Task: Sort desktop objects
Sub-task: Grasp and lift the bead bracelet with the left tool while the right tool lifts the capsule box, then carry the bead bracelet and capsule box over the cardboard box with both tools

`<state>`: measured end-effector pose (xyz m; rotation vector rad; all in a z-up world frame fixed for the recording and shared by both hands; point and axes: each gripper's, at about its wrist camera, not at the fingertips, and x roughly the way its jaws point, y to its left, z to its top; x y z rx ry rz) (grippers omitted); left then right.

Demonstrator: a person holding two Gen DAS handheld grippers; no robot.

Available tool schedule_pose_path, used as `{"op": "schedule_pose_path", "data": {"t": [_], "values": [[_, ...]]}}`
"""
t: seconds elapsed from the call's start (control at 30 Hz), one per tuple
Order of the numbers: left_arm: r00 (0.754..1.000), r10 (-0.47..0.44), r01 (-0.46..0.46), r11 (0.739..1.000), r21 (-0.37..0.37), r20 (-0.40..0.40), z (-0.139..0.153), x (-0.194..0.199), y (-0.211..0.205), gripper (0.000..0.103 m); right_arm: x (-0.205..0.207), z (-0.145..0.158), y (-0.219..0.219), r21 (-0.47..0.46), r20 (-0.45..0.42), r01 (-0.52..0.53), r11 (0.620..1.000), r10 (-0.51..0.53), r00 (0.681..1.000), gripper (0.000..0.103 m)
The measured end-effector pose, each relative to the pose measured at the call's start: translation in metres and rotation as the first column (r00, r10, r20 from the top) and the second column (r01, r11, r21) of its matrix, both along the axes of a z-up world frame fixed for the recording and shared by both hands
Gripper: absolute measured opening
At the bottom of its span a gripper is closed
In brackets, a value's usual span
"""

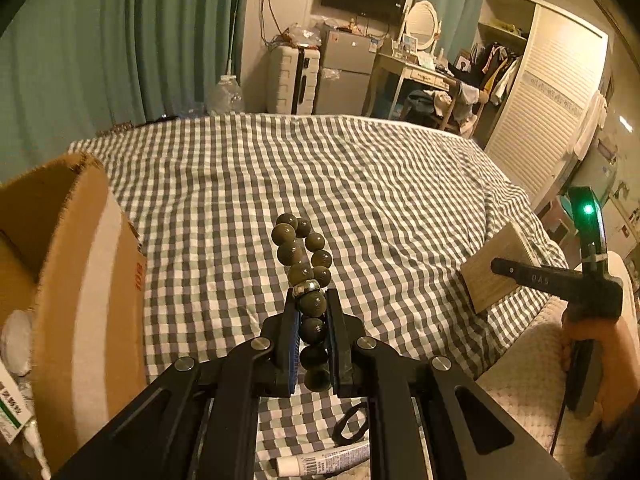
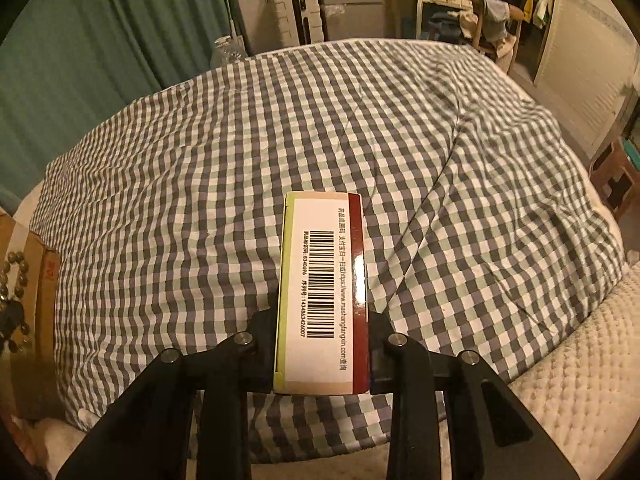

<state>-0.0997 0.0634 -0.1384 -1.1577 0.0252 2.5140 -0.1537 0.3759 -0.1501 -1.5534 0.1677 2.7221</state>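
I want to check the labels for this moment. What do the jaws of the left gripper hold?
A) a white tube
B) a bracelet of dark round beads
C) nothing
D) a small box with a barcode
B: in the left wrist view the left gripper is closed on the bead bracelet, whose loop sticks out past the jaws above the checkered bedsheet.

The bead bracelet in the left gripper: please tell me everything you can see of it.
The bead bracelet is a loop of round, dark olive-brown, glossy beads with one silvery metal ring bead. The left gripper is shut on its lower part, beads pressed between the fingers; the free end sticks out forward above the checkered bedsheet, not touching it.
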Motion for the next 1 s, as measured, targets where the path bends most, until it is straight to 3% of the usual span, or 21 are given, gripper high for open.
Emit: {"op": "schedule_pose_path", "data": {"t": [0.37, 0.73, 0.87, 1.0], "values": [[0.994, 0.024, -0.022, 1.0, 0.017, -0.102, 0.061, 0.03, -0.03, 0.011, 0.057, 0.066, -0.051, -0.029, -0.131, -0.082, 0.996, 0.077, 0.988, 0.028], [0.971, 0.09, -0.08, 0.995, 0.054, -0.222, 0.13, 0.069, -0.097, 0.011, 0.126, 0.16, -0.136, -0.052, -0.309, -0.194, 0.98, 0.169, 0.936, 0.028], [0.958, 0.131, -0.114, 0.99, 0.082, -0.255, 0.149, 0.082, -0.13, 0.011, 0.141, 0.177, -0.171, -0.045, -0.327, -0.253, 0.966, 0.225, 0.918, 0.028], [0.946, 0.132, -0.129, 0.991, 0.032, -0.297, 0.159, 0.089, -0.156, 0.011, 0.151, 0.186, -0.202, -0.038, -0.347, -0.295, 0.955, 0.265, 0.9, 0.028]]}}
